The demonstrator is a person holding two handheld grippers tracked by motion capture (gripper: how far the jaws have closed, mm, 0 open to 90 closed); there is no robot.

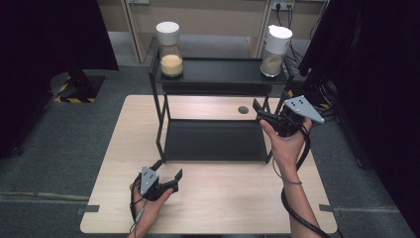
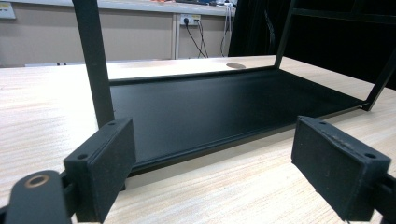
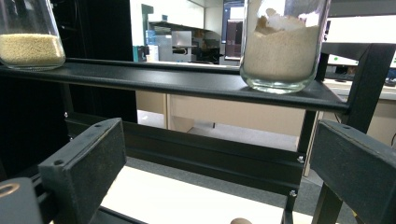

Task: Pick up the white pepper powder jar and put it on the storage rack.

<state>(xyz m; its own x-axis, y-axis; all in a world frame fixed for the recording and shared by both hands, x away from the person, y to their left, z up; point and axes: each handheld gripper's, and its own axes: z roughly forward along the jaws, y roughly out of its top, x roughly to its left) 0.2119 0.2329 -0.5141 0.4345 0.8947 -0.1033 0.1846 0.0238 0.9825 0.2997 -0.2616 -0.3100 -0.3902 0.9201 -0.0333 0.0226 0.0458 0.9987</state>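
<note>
A black two-tier rack [image 1: 161, 124] stands at the back of the wooden table [image 1: 223, 198]. On its top shelf [image 1: 218, 69] are two white-lidded glass jars: one with yellow grains [image 1: 171, 54] at the left, one with beige powder [image 1: 274, 57] at the right. My right gripper [image 1: 267, 106] is held open at the rack's right end, below the top shelf. In the right gripper view the powder jar [image 3: 280, 51] stands above and just beyond the right gripper [image 3: 219, 172]. My left gripper [image 1: 168, 169] rests open near the table's front, and the left gripper [image 2: 219, 172] faces the bare lower shelf [image 2: 224, 102].
A round cable hole [image 1: 243, 109] sits in the tabletop behind the rack. Dark curtains [image 1: 49, 34] hang at both sides. A rack post [image 2: 95, 60] stands close ahead of the left jaw. Bare wood spreads along the table's front.
</note>
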